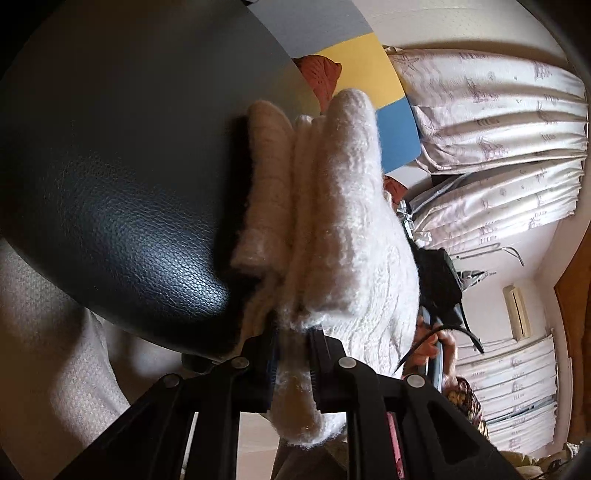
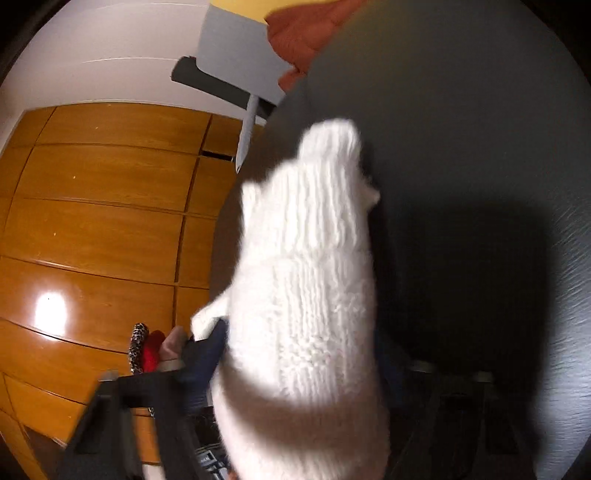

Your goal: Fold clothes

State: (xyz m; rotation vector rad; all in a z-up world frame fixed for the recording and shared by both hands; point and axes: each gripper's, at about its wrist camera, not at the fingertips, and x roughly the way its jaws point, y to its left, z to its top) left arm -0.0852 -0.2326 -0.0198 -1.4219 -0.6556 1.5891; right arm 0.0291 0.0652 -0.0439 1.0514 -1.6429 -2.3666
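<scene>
A white knitted garment [image 1: 332, 206] lies bunched in thick folds against a black leather surface [image 1: 122, 206]. My left gripper [image 1: 293, 354] is shut on its near edge, with fluffy knit squeezed between the two black fingers. In the right wrist view the same knit [image 2: 306, 280] fills the whole gap of my right gripper [image 2: 299, 363]. Its left finger [image 2: 205, 356] touches the fabric, and a corner of knit pokes out above it. The right finger is lost in shadow, so I cannot see whether the pads press.
The black leather surface [image 2: 461, 166] curves behind the garment. An orange quilted cloth [image 2: 306, 33] lies at its far edge. Pale patterned curtains [image 1: 491, 122] hang to the right. A wooden wardrobe [image 2: 103, 221] stands on the left. A hand [image 1: 424, 350] holds a handle beside the garment.
</scene>
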